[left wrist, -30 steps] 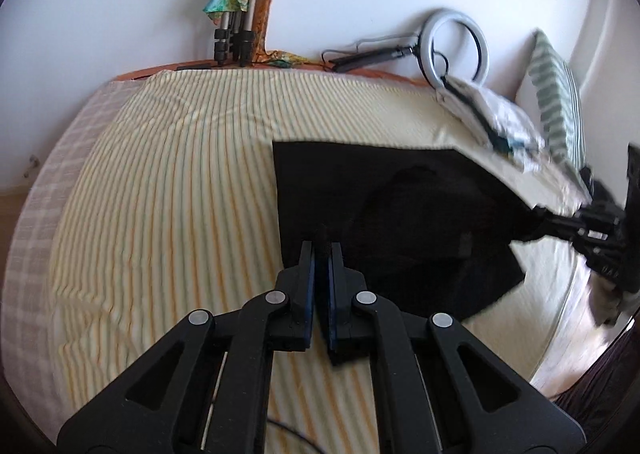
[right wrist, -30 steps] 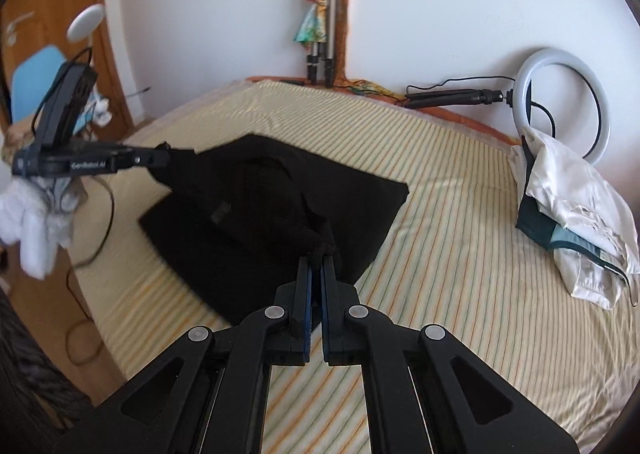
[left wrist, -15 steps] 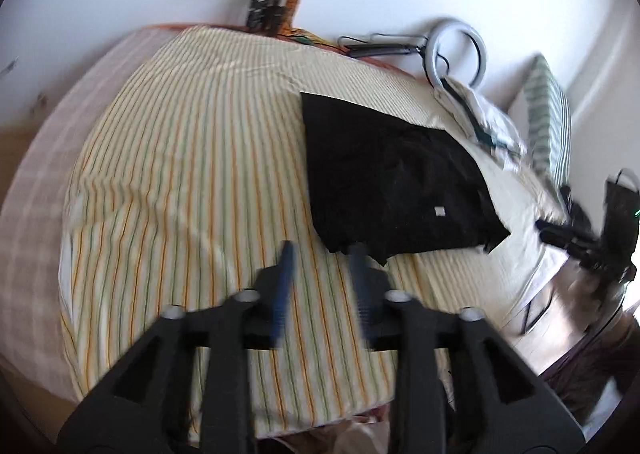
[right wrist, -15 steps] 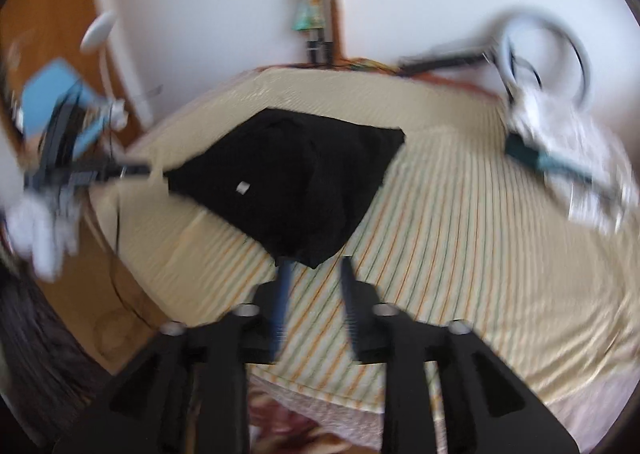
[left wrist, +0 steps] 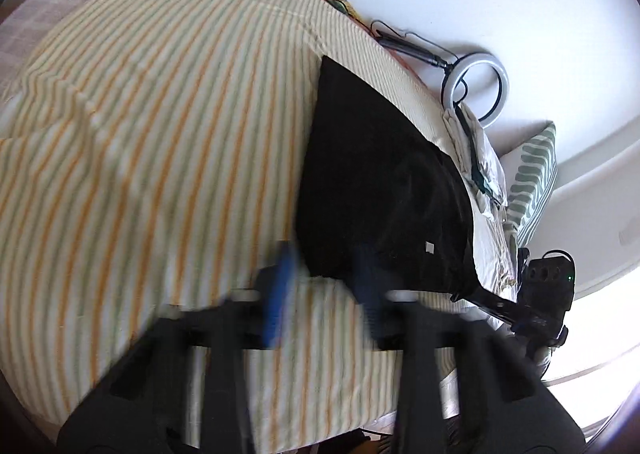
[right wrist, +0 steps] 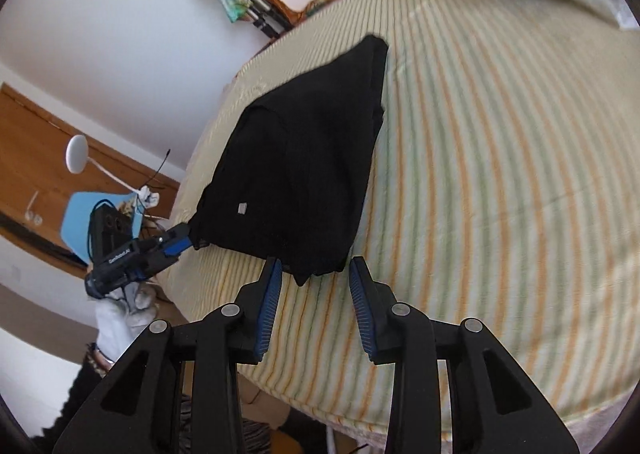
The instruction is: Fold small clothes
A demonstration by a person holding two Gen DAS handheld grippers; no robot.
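black garment (right wrist: pixel 304 158) lies flat on the striped bed (right wrist: pixel 500 158), folded to a rough wedge, long axis running from the near edge to a far corner; right claw (right wrist: pixel 314 294) sits just off its near hem, jaws wide apart, holding nothing, hem tip between the pads; left claw (left wrist: pixel 324 278) is also spread and empty, blurred, hovering at the near left corner of the garment (left wrist: pixel 380 190); in the right view the left claw (right wrist: pixel 176 244) tip is at the cloth's side corner, touching or just beside, can't tell; each claw is nearest its own corner; pile of pale clothes (left wrist: pixel 476 158) beyond the far edge, ring light (left wrist: pixel 476 90) behind; nothing blocks a next fold.
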